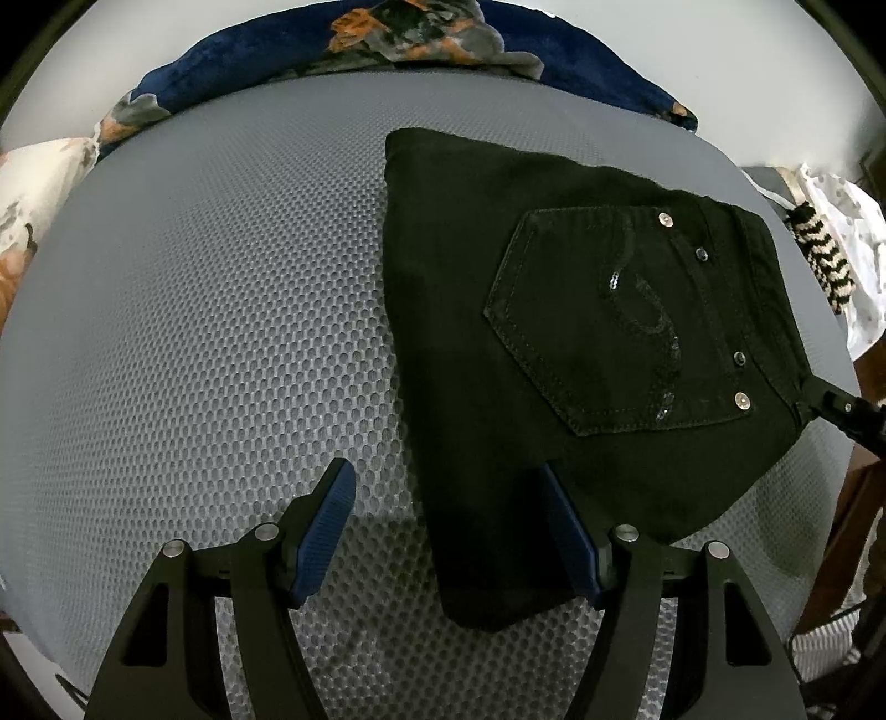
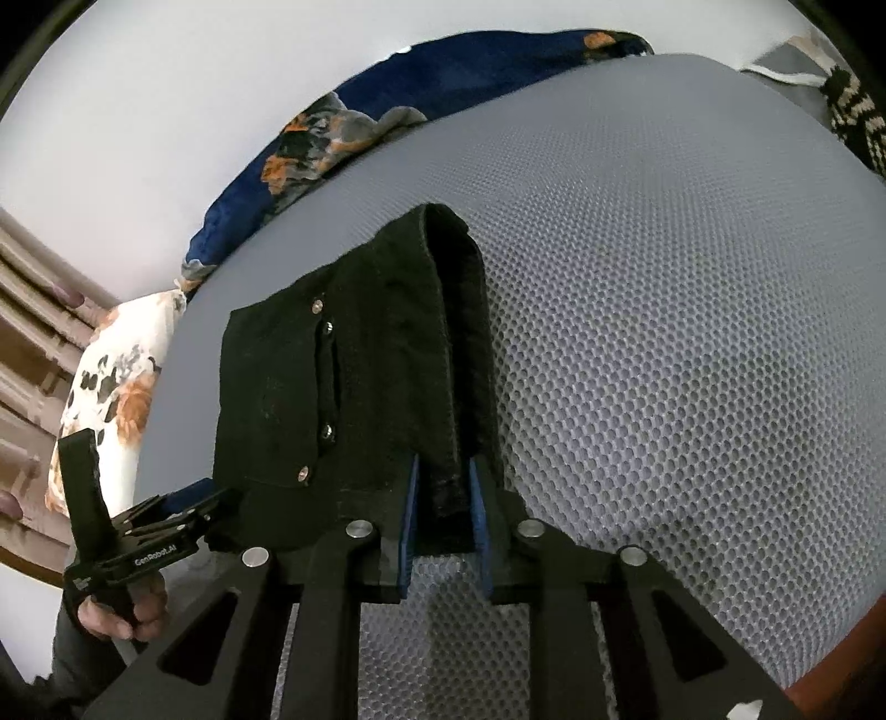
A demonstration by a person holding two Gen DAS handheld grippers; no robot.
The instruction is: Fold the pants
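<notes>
Black pants (image 1: 498,343) lie folded on the grey mesh mattress (image 1: 221,332), back pocket with sequins and rivets facing up. My left gripper (image 1: 446,482) is open, its jaws either side of the pants' near left edge, with cloth lying between them. My right gripper (image 2: 443,487) is shut on the waistband edge of the pants (image 2: 354,387); in the left wrist view it shows at the pants' right corner (image 1: 847,415). The left gripper also shows in the right wrist view (image 2: 183,515), held by a hand at the pants' left side.
A dark blue floral blanket (image 1: 387,39) lies along the mattress's far edge. A floral pillow (image 2: 111,387) sits at the left. A striped cloth (image 1: 825,255) and white spotted fabric (image 1: 853,243) lie at the right edge. White wall behind.
</notes>
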